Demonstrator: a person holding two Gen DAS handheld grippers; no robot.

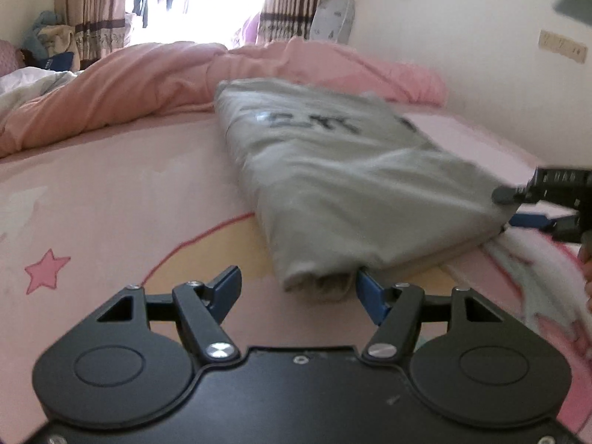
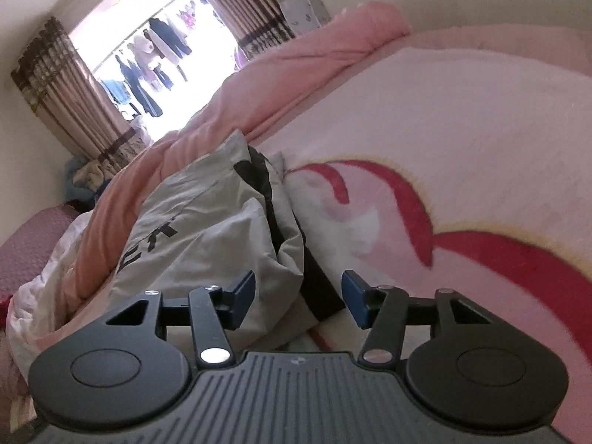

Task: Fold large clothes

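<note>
A grey garment [image 1: 333, 170] with dark lettering lies folded into a long strip on the pink bed sheet [image 1: 111, 192]. My left gripper [image 1: 298, 292] is open at its near end, and the folded corner sits just ahead, between the blue fingers without touching the pads. At the right edge of the left wrist view my right gripper [image 1: 512, 209] straddles the garment's other near corner. In the right wrist view the right gripper [image 2: 299, 298] is open, and the grey garment [image 2: 207, 236] with its black lining bulges between the fingers. Neither pad presses on it.
A rumpled pink duvet [image 1: 148, 81] is heaped across the far side of the bed. A white blanket [image 2: 40, 288] lies at the left. Behind are striped curtains [image 1: 92, 11], a bright window with hanging clothes and a wall [image 1: 481, 55] on the right.
</note>
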